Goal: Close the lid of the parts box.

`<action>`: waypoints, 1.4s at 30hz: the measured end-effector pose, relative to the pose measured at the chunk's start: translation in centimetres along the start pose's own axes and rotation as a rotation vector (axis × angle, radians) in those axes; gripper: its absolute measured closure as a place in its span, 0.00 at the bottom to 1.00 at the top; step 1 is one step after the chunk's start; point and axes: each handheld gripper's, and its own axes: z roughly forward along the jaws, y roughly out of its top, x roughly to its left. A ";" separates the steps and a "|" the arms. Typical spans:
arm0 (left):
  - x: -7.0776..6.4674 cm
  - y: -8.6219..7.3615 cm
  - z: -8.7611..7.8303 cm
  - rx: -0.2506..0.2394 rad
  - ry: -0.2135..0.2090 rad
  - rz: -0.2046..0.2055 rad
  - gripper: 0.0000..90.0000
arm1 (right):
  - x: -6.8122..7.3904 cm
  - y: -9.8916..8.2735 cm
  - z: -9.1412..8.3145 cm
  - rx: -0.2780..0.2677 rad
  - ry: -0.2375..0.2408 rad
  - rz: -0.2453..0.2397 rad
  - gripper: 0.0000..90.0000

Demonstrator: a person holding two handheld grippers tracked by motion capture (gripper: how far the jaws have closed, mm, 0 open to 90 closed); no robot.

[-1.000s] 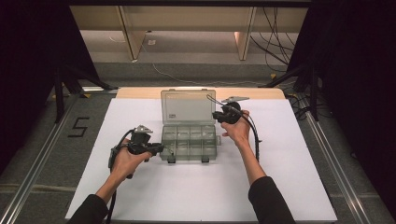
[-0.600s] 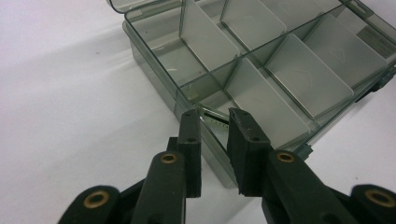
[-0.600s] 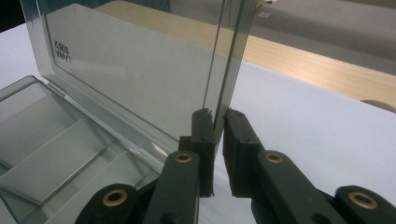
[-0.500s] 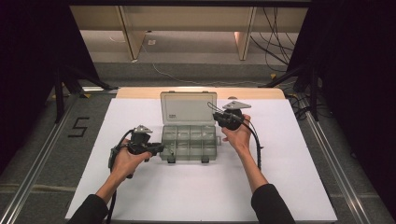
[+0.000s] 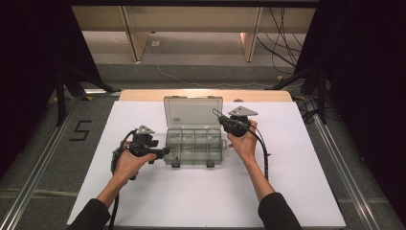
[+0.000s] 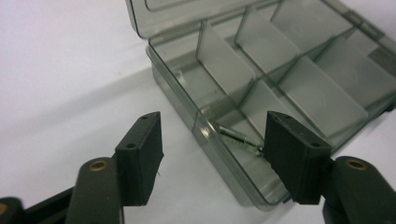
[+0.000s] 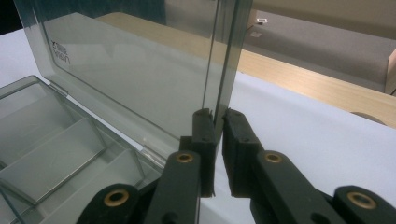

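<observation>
**Bright table, dark sides**

You get soft, even light from above on the white table (image 5: 201,201), with only faint shadows. The sides of the high view are very dark. Up close, the black jaws look a bit fuzzy, and the clear lid (image 7: 140,74) shines gently.

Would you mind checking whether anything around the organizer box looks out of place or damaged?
Nothing looks damaged or spilled. The organizer box sits square on the white table, its lid upright, pinched by the right claw. One thin pin-like item lies in a corner compartment.
</observation>
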 end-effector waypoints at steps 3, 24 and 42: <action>0.3 0.7 -0.5 -0.023 0.004 -0.003 0.37 | 0.0 -0.1 0.1 -0.019 -0.015 -0.012 0.94; 1.3 9.8 -2.9 -0.260 0.053 -0.043 0.53 | 0.2 -0.2 0.0 -0.020 -0.019 -0.015 0.94; 1.8 13.8 -1.3 -0.256 0.124 0.011 0.99 | 0.2 -0.3 0.0 -0.029 -0.023 -0.015 0.94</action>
